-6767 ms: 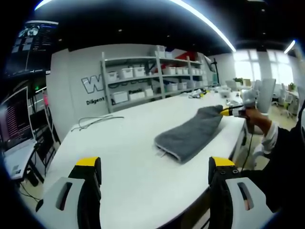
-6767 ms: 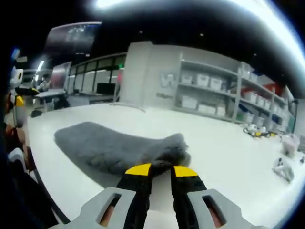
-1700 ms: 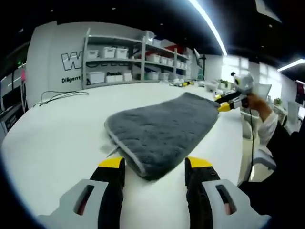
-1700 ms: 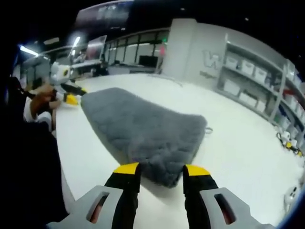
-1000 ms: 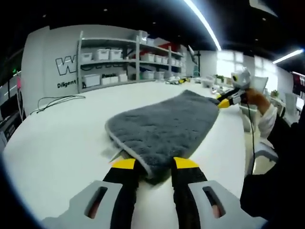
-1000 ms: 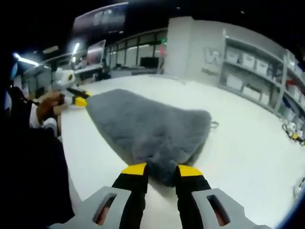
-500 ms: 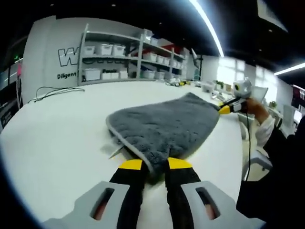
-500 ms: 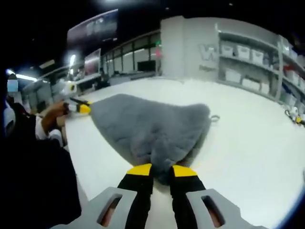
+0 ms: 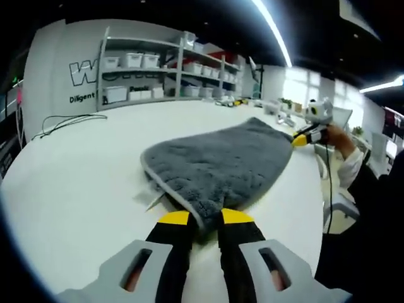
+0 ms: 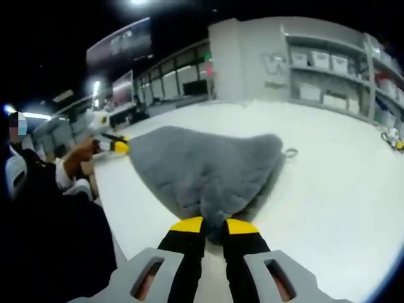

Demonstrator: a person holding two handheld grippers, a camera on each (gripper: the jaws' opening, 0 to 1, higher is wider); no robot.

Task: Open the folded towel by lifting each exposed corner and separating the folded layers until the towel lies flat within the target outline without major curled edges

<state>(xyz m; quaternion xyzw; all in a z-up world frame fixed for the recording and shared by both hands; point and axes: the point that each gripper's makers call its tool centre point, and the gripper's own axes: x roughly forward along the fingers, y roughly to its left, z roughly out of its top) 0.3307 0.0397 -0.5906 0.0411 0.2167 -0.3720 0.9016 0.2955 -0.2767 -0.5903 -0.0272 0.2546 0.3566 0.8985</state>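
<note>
Left hand-held gripper [image 9: 205, 218] has its yellow-tipped jaws drawn close together on the near corner of the grey towel [image 9: 218, 165], pinching the fabric where the pale hem meets the pile. In the right gripper view, the right hand-held gripper [image 10: 214, 226] is likewise closed tight on the opposite corner of the towel [image 10: 205, 170], a small bunch of pile pushed up between its tips.

The towel lies folded on the white tabletop [image 9: 76, 183], stretched long between the two grippers, its surface fairly smooth with a slight ridge near each pinched end. A small hanging loop [image 10: 291, 152] sticks out from its far edge in the right gripper view.

Each view catches the other gripper at the towel's far end, held in a hand [image 9: 338, 136] with a white cuff. Behind the tabletop stand shelves [image 9: 148, 69] of white bins against a grey wall, and a dark cable [image 9: 60, 122] lies on the tabletop well apart from the towel.
</note>
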